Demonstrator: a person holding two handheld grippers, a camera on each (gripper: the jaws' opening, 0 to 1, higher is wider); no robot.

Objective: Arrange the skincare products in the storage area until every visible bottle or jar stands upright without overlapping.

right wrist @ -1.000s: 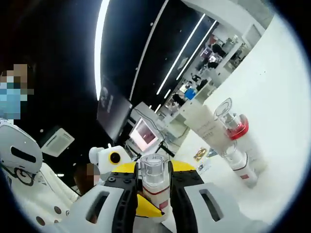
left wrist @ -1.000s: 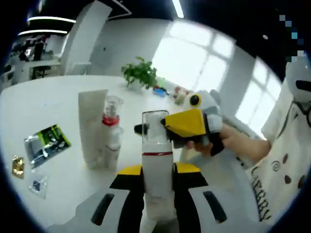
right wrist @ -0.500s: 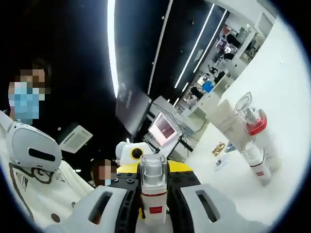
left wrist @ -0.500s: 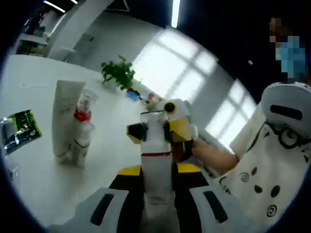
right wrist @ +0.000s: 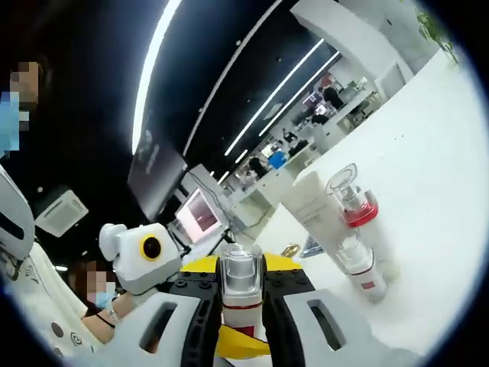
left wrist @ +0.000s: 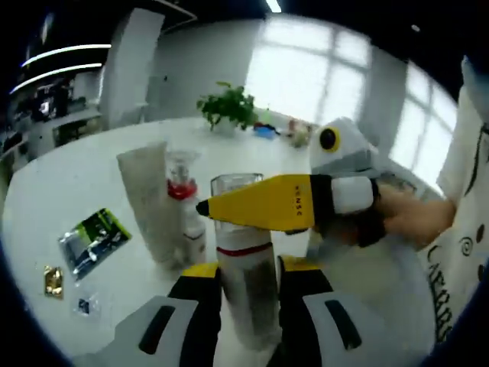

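Both grippers clamp one clear-capped pump bottle [left wrist: 244, 294]: the left gripper [left wrist: 248, 306] its body, the right gripper [right wrist: 241, 302] its cap. At ten o'clock, a white tube [left wrist: 147, 199] and red-collared bottle [left wrist: 183, 200] already stand upright; this bottle remains to place.

The pump bottle [left wrist: 246, 294] between the left hand-held gripper's [left wrist: 248, 306] jaws is blurred, its label unreadable, its neck crossed by the right hand-held gripper [left wrist: 267, 205].
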